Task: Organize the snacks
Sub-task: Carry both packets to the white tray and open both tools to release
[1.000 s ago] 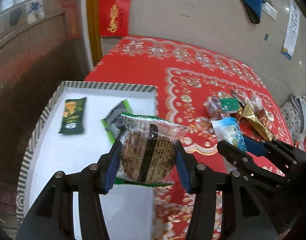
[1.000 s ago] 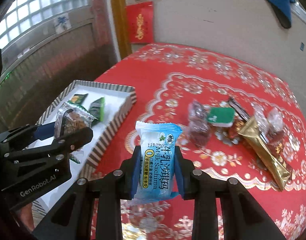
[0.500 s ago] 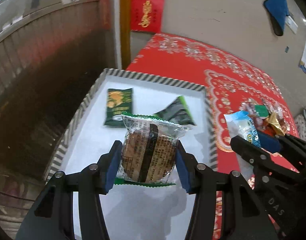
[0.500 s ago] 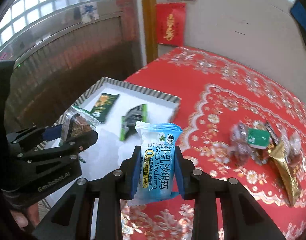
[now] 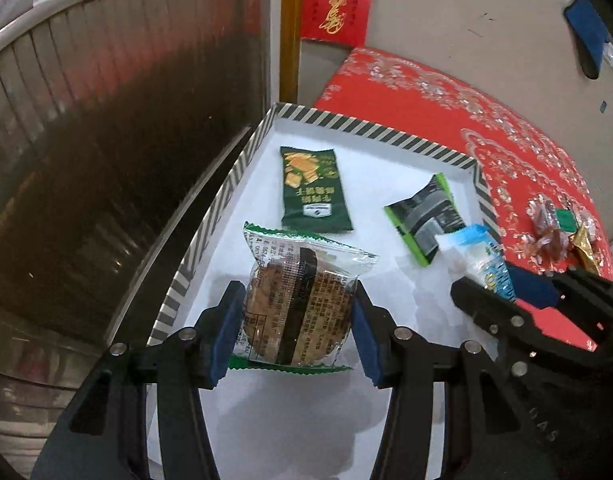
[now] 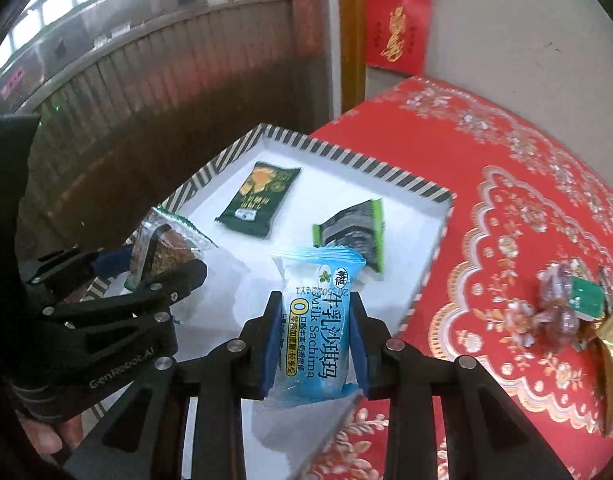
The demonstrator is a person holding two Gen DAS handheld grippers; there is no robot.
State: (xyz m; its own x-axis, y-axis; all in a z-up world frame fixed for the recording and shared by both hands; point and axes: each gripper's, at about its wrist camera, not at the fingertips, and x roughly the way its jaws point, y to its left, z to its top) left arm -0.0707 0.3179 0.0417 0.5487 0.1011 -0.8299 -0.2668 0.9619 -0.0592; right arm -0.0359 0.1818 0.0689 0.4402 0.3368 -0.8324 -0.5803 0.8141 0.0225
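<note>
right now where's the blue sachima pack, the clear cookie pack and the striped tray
blue sachima pack (image 6: 318,328), right wrist view, middle of its printed front
clear cookie pack (image 5: 298,304), left wrist view, centre of the wrapper
striped tray (image 5: 370,130), left wrist view, far striped rim

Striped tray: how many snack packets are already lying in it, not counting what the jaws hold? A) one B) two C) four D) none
B: on the white floor of the striped tray lie just a dark green packet and a black-and-green packet; the other two packets are clamped in jaws.
</note>
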